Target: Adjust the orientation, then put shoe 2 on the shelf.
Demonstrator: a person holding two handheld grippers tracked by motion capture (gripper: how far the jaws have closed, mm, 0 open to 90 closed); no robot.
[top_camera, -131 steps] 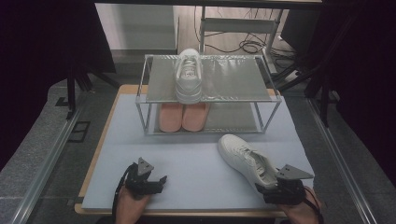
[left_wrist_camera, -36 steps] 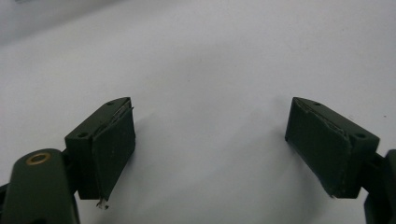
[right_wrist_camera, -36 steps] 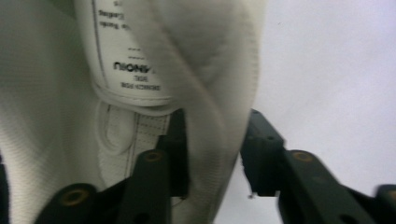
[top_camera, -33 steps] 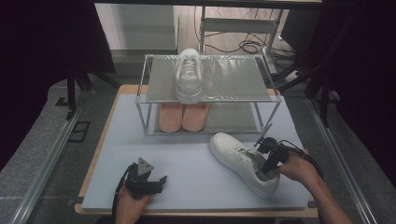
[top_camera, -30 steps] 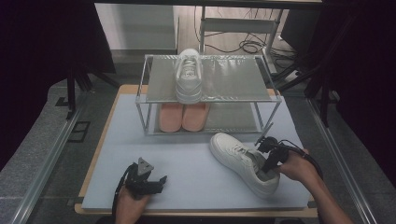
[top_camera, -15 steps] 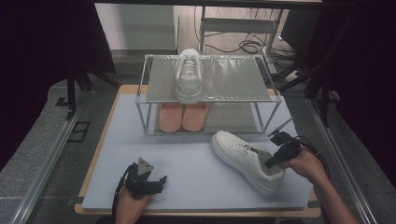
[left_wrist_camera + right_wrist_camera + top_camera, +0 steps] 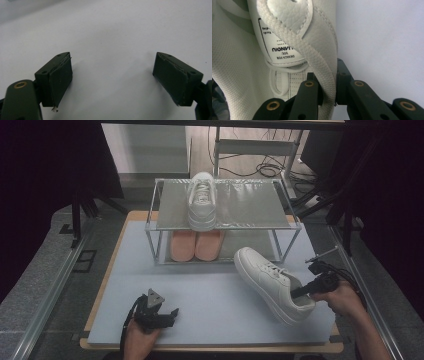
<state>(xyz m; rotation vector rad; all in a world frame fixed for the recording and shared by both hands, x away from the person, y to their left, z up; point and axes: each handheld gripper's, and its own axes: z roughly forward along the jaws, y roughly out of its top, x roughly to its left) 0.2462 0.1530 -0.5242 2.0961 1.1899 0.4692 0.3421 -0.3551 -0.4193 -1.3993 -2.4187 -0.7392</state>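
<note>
A white sneaker (image 7: pixel 267 282) lies on the grey mat (image 7: pixel 200 290), right of centre, toe toward the rack. My right gripper (image 7: pixel 296 293) is shut on the side wall of its collar near the heel. In the right gripper view the jaws (image 7: pixel 328 92) pinch that wall and a lace of the sneaker (image 7: pixel 294 30); they have just been closing on it. My left gripper (image 7: pixel 167 316) rests at the mat's front left. Its jaws (image 7: pixel 112 80) stand open over bare mat.
A metal two-shelf rack (image 7: pixel 250 205) stands at the back of the mat. A matching white sneaker (image 7: pixel 202 202) sits on its top shelf, and a pair of peach shoes (image 7: pixel 196 245) below. Cables lie on the floor behind.
My right hand has moved to the right with the sneaker's heel in its jaws, and the shoe has shifted right with it. The left hand has stayed put.
</note>
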